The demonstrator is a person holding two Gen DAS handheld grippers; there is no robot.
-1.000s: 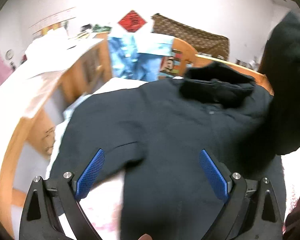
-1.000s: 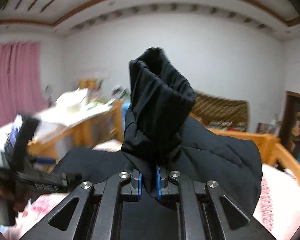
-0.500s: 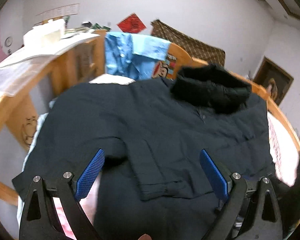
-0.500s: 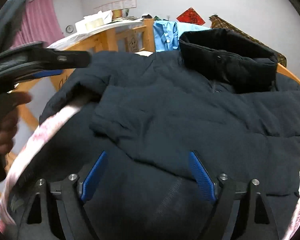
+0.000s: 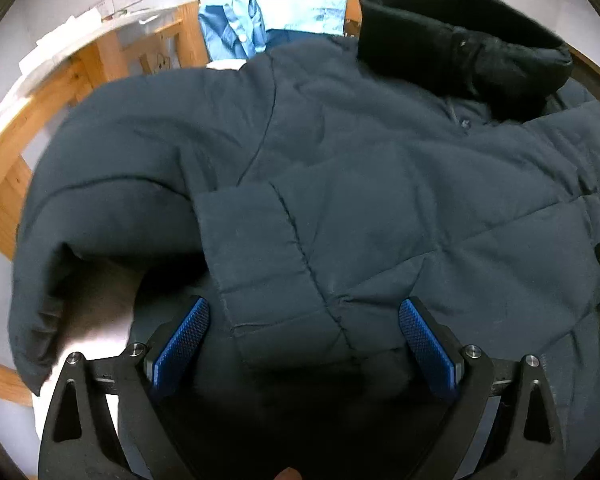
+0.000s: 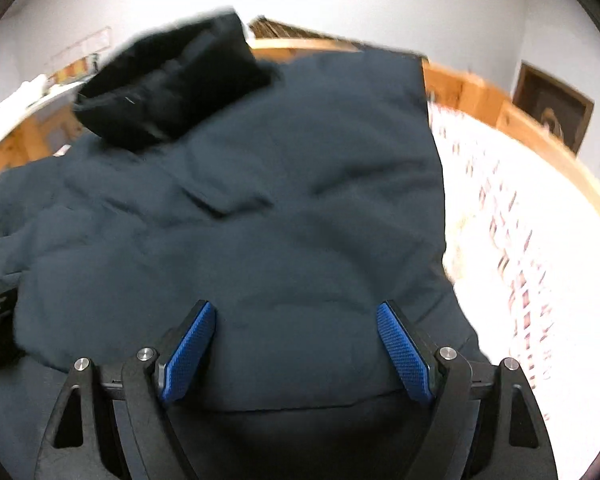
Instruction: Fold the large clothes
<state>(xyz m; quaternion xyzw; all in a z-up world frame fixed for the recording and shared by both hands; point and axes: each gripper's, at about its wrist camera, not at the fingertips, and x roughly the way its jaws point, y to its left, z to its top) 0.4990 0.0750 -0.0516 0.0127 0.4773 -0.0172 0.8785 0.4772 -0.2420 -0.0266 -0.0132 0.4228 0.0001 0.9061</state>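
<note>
A large dark navy padded jacket lies spread on a bed, its black hood at the far end. One sleeve is folded across the chest, and its cuff ends just ahead of my left gripper. That gripper hangs open close over the jacket's lower part, with nothing between its blue pads. In the right wrist view the jacket fills the frame, hood at upper left. My right gripper stands open over the folded right side, pads apart and empty.
A wooden bed frame curves around the left and far sides. A light blue shirt hangs over the headboard. White patterned bedding lies to the right of the jacket. A framed picture leans against the right wall.
The right gripper let go of the jacket part it held up, which now lies folded over the body. Both grippers came down closer to the jacket.
</note>
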